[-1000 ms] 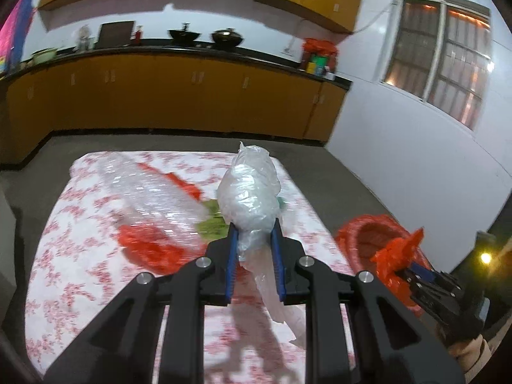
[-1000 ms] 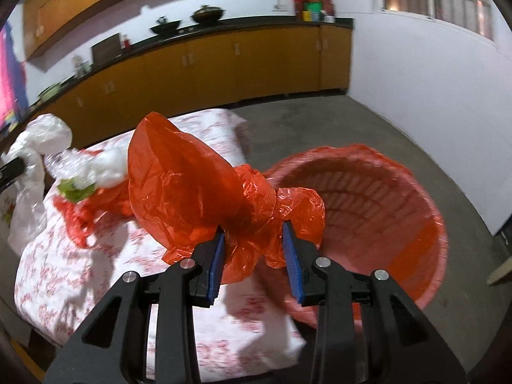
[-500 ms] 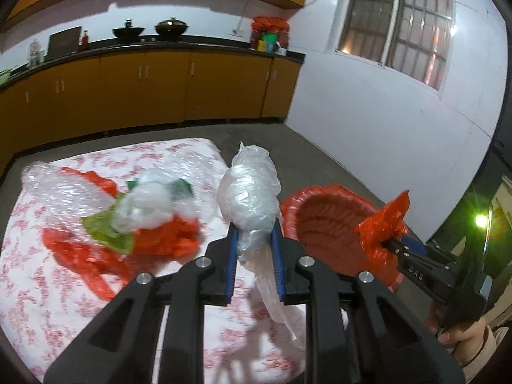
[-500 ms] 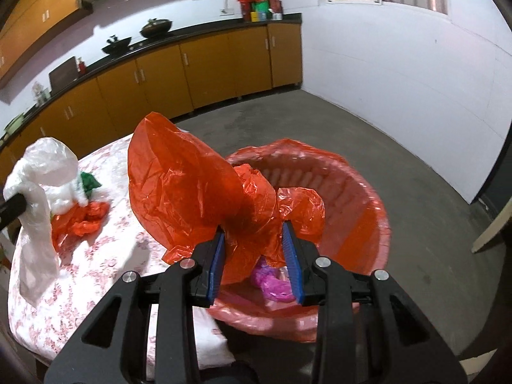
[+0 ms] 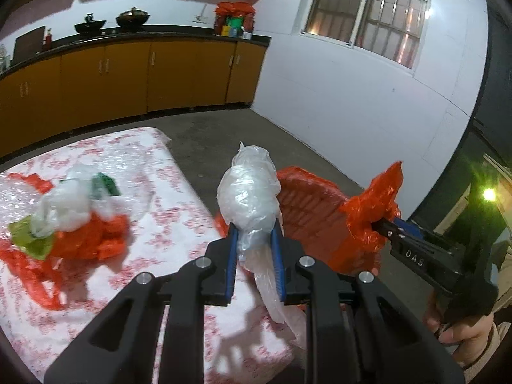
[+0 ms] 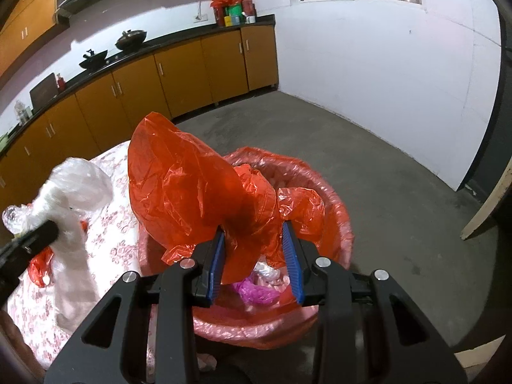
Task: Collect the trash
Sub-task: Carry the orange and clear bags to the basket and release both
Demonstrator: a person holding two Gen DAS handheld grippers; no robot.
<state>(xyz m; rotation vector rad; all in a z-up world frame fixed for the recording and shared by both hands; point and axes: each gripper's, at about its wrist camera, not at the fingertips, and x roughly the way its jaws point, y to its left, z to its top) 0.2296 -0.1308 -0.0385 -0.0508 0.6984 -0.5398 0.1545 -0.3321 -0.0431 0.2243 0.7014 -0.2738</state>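
A: What's seen on the left?
B: Leftover trash pile (image 5: pixel 64 224) is left on the floral table (image 5: pixel 179 230). Clear plastic bag (image 5: pixel 249 198) is clamped in the left gripper (image 5: pixel 254 246), jaws nearly closed on it, held over the table edge.
A: And to the right?
B: Red plastic bag (image 6: pixel 198 185) is pinched in the right gripper (image 6: pixel 254 256), jaws partly apart w/ the bag bunched between, above the red-lined bin (image 6: pixel 336 217). Pink scraps (image 6: pixel 256 291) are seen inside.

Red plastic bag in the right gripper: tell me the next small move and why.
Probably open the right gripper and let the red plastic bag drop. It hangs directly over the red-lined bin, which already holds trash, so release should land it inside. The left gripper, clamped on the clear plastic bag, looks short of the bin.
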